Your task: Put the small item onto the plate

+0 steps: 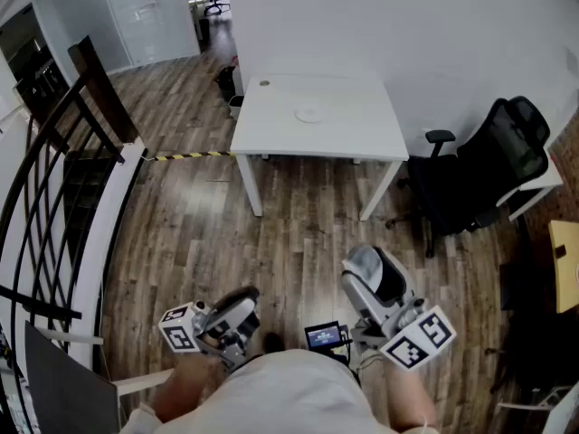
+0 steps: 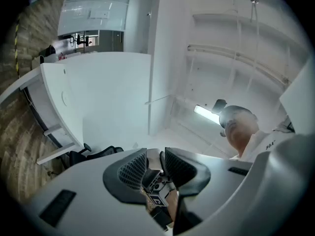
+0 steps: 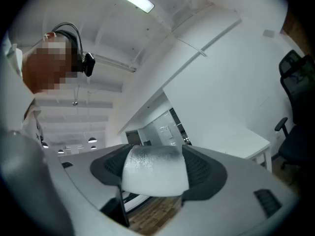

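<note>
White item, white plate, black chair

White table on wood floor, pale plate near its middle

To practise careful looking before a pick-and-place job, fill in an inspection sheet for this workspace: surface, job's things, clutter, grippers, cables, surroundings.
Surface: white table, standing well away from the person across a wood floor.
Job's things: plate on the table; whitish rounded object held in the right gripper, not yet on the plate.
Clutter: one small round thing near the table's far left corner.
Grippers: right gripper shut on the whitish rounded object; left gripper with jaws slightly apart, nothing between them.
Cables: black cable by the person's head camera.
Surroundings: black office chair right of the table, dark railing at left, striped tape on the floor.
</note>
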Demonstrator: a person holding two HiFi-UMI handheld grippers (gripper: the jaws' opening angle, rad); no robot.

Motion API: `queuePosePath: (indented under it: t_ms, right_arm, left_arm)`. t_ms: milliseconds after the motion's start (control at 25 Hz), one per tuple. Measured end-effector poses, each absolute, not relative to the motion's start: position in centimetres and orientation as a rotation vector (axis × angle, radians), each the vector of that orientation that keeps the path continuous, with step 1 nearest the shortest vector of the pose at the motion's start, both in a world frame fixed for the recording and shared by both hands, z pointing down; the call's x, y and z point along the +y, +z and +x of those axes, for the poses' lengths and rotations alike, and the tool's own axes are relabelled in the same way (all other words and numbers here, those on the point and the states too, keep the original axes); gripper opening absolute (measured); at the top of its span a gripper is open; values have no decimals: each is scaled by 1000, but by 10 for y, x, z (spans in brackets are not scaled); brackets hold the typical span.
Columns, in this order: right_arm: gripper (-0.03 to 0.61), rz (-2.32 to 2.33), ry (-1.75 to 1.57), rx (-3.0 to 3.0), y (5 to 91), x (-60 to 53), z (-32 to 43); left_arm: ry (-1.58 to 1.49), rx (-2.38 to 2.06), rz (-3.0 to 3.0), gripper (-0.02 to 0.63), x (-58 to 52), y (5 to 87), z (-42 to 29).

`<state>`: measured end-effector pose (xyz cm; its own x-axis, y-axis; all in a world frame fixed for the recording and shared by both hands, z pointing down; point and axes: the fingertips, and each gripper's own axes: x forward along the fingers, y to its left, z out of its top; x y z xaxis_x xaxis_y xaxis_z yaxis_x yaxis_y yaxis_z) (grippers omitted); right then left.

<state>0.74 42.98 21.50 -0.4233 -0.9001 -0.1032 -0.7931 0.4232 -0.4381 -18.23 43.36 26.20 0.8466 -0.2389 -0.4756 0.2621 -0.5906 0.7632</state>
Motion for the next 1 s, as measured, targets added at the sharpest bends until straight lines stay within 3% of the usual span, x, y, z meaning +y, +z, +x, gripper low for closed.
queuePosePath:
  t_ms: [1000]
  right_arm:
    - [318, -1501, -513, 2279, 240, 412, 77]
  left_arm:
    - [-666, 12, 2149, 107, 424, 272, -129]
